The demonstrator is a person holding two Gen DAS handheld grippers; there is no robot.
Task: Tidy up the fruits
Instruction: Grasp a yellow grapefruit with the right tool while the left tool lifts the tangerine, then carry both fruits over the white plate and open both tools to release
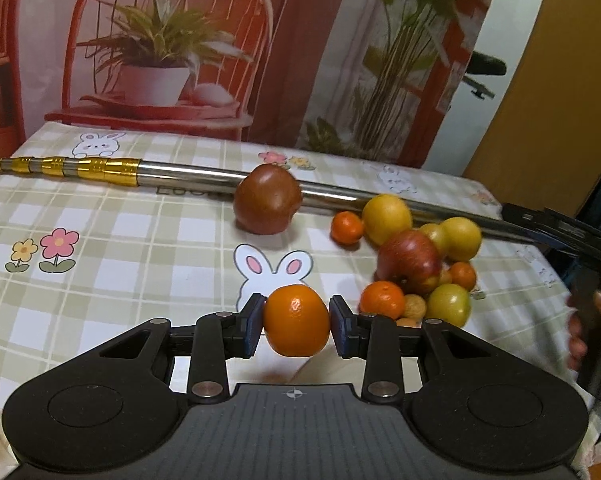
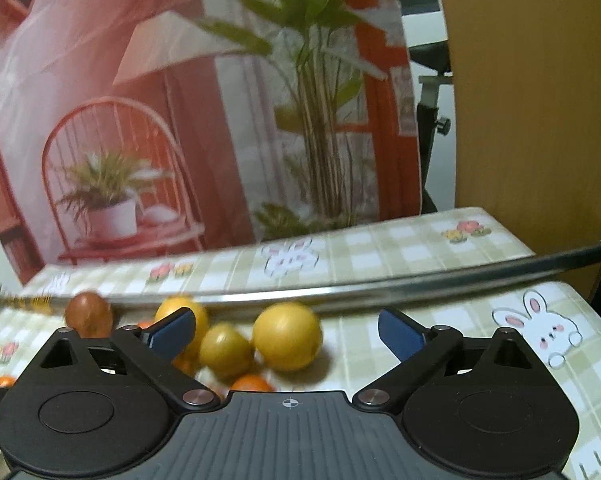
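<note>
My left gripper (image 1: 296,320) is shut on an orange mandarin (image 1: 296,320) and holds it just above the checked tablecloth. A dark red-brown apple (image 1: 267,199) lies alone further back. To the right is a heap of fruit: a red apple (image 1: 410,262), yellow lemons (image 1: 386,218), small mandarins (image 1: 346,227) and a green fruit (image 1: 448,304). In the right wrist view my right gripper (image 2: 287,330) is open and empty, hovering over a yellow lemon (image 2: 287,336), a smaller yellow-green fruit (image 2: 225,351) and a mandarin (image 2: 251,383).
A long metal pole (image 1: 180,172) with a gold end lies across the back of the table, behind the fruit; it also shows in the right wrist view (image 2: 420,288). A printed backdrop hangs behind. The table's right edge (image 2: 540,248) is near the heap.
</note>
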